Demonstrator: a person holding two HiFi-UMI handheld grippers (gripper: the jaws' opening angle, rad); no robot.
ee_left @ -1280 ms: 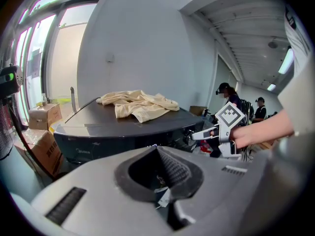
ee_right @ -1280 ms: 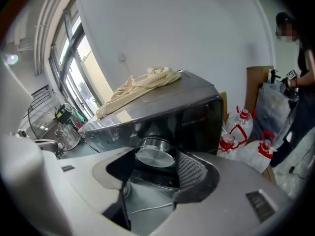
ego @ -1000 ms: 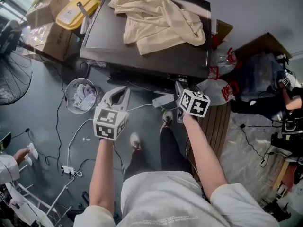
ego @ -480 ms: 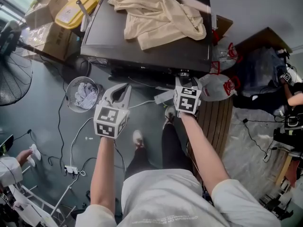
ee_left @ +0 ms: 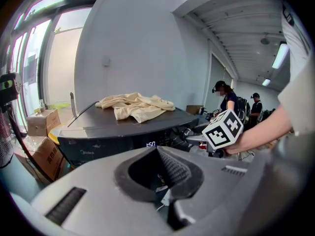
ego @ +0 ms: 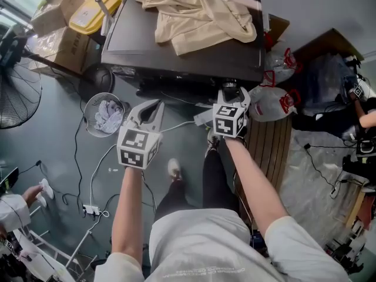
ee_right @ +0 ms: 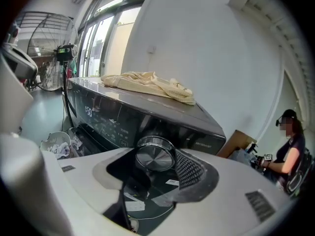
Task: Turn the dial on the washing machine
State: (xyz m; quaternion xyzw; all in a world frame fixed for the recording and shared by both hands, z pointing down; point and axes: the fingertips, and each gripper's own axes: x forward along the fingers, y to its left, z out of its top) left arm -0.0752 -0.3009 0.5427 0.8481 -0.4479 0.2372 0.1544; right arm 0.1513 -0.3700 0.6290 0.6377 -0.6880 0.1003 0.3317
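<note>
Standing close to the machine, the person (ego: 200, 245) holds two grippers out in front. The left gripper (ee_left: 157, 152) hangs short of the machine. Its jaws meet at the tips and nothing is between them. Below it, on the floor (ego: 59, 151), is a wire basket (ego: 104, 115) with some rags inside.

The right gripper (ee_right: 146, 173) is further forward with its jaws apart, and the dial (ee_right: 155, 154) sits between them at the tips. The ribbed pad (ee_right: 189, 168) on one side is just beside the rim, perhaps touching. The other jaw is clearly apart from it, so the dial is not yet clamped.

The dial is on the dark front panel (ee_right: 113, 124) of the washing machine (ee_right: 206, 124), toward the right end, and lit digits (ee_right: 88, 112) show farther left. It looks like a round knob of brushed metal, stiff and fixed to the panel, free only to rotate. I think the rim is smooth and may slip. The hold should therefore be on two opposite sides of the rim, square to the face and firm but not hard, followed by a turn of the wrist.

Farther back, a beige cloth (ego: 197, 10) lies crumpled on the top surface (ego: 135, 40).
</note>
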